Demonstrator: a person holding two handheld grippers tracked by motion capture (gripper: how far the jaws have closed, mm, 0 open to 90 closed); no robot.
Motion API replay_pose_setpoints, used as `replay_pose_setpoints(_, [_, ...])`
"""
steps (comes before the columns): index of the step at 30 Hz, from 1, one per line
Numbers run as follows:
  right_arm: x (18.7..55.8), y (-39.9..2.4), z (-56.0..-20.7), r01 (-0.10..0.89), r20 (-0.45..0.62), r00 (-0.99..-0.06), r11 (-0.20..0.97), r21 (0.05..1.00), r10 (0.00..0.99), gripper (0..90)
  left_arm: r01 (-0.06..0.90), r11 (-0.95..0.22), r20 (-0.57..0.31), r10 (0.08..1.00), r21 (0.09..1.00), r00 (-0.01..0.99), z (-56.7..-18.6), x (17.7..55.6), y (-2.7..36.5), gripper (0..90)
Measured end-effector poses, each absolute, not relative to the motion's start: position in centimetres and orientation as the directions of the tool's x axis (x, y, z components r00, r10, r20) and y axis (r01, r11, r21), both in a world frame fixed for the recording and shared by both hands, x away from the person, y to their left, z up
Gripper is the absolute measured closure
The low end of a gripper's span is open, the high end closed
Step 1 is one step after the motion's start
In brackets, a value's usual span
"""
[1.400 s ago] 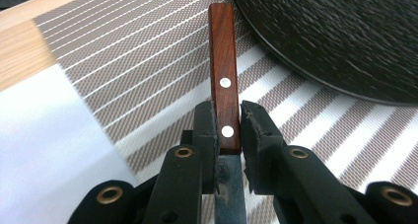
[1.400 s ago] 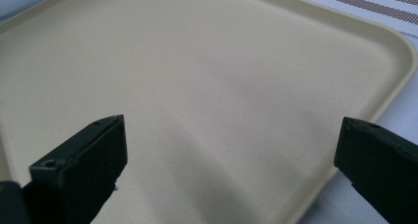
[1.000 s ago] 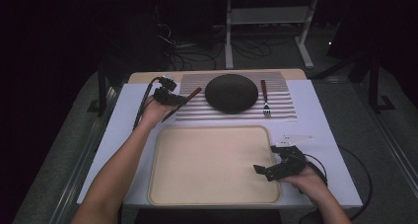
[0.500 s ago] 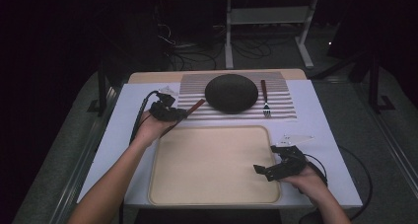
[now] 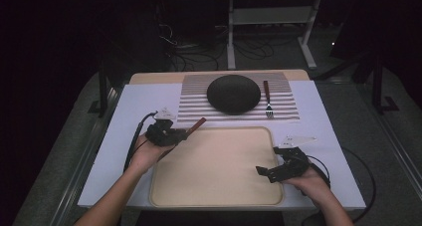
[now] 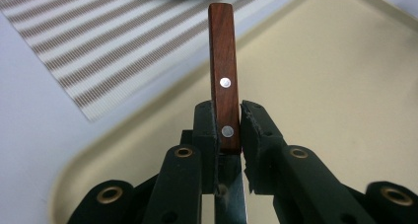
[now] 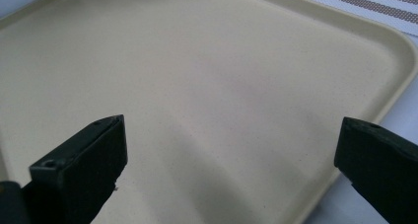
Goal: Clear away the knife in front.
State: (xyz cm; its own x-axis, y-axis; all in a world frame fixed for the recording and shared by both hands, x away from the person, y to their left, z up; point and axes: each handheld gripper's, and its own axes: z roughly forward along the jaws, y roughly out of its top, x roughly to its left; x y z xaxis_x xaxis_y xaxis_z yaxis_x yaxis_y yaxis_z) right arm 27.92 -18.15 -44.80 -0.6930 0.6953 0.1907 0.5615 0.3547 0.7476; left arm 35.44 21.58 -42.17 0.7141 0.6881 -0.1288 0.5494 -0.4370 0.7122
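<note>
Two grippers over table [image 5: 124,136]. L gripper [image 5: 183,133] clamped tight on knife [image 6: 223,81], pads pinching brown wooden handle w/ rivets, blade running back under jaws; knife held above tray's [image 5: 219,186] top-left corner, handle end pointing toward striped mat [image 5: 288,104]. R gripper [image 5: 262,171] at tray's right edge, jaws wide apart, nothing between, hovering over bare tray. Dark bowl [image 5: 233,93] upside down on mat, fork [image 5: 267,99] just beside it.

**Wooden-handled knife over the tray corner**

The knife [image 6: 224,81] has a reddish-brown wooden handle with two silver rivets and a steel blade. It is held off the surface, its handle end pointing toward the striped mat, above the beige tray's far-left corner.
</note>
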Motion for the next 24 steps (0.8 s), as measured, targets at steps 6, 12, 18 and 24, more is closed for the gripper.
replay_pose_setpoints(6, [27.9, -18.0, -44.9, 0.561, 0.183, -0.697, 0.368, 0.741, 0.694, 0.0, 0.566, -0.446, -0.139, 0.688, 0.693, 0.712, -43.4, 34.0, 21.8, 78.4])
replay_pose_setpoints(12, [27.8, -18.0, -44.9, 0.561, 0.178, -0.695, 0.37, 0.74, 0.697, 0.0, 0.585, -0.448, -0.149, 0.695, 0.676, 0.703, -44.5, 33.1, 22.1, 78.4])
replay_pose_setpoints(18, [27.7, -17.9, -44.9, 0.557, 0.172, -0.701, 0.38, 0.739, 0.692, 0.0, 0.605, -0.435, -0.156, 0.713, 0.667, 0.684, -45.3, 32.8, 22.4, 78.3])
replay_pose_setpoints(24, [27.6, -18.0, -44.9, 0.552, 0.171, -0.704, 0.379, 0.743, 0.689, 0.0, 0.611, -0.431, -0.153, 0.722, 0.664, 0.675, -45.6, 32.8, 22.7, 77.1])
